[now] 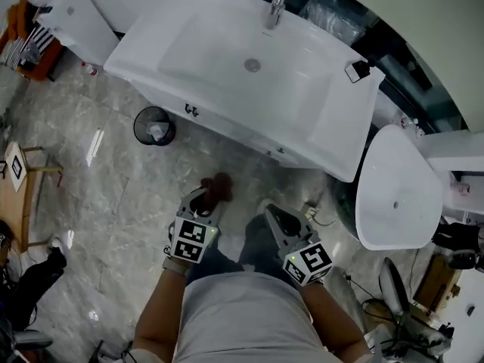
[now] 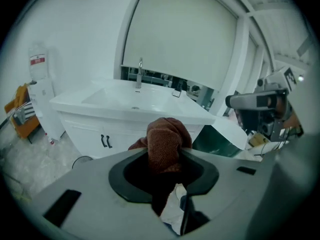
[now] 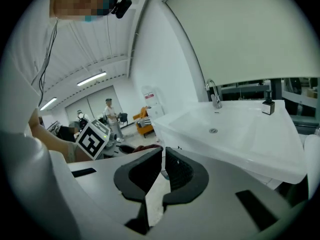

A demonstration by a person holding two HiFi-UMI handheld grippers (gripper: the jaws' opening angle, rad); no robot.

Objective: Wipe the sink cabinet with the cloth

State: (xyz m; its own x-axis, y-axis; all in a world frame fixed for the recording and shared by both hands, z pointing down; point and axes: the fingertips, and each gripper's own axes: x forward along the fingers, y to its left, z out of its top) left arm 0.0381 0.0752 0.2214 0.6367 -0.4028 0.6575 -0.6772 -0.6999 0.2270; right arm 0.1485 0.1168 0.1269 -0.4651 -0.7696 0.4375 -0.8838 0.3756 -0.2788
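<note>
While I am facing the sink cabinet [image 1: 227, 123], left gripper [image 1: 206, 201] fingers [image 2: 122, 181] are clenching the brown cloth [image 2: 167, 141], apart from the cabinet front, right gripper [image 1: 274, 216] fingers [image 3: 185, 176] are pressing together.

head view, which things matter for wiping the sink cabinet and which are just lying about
Job in hand:
cloth, clamped in the left gripper
sink cabinet

Lying about:
waste bin
faucet
small dark dispenser
right gripper, shut and empty

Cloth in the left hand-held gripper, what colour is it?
The cloth is reddish brown, clearest in the left gripper view.
</note>
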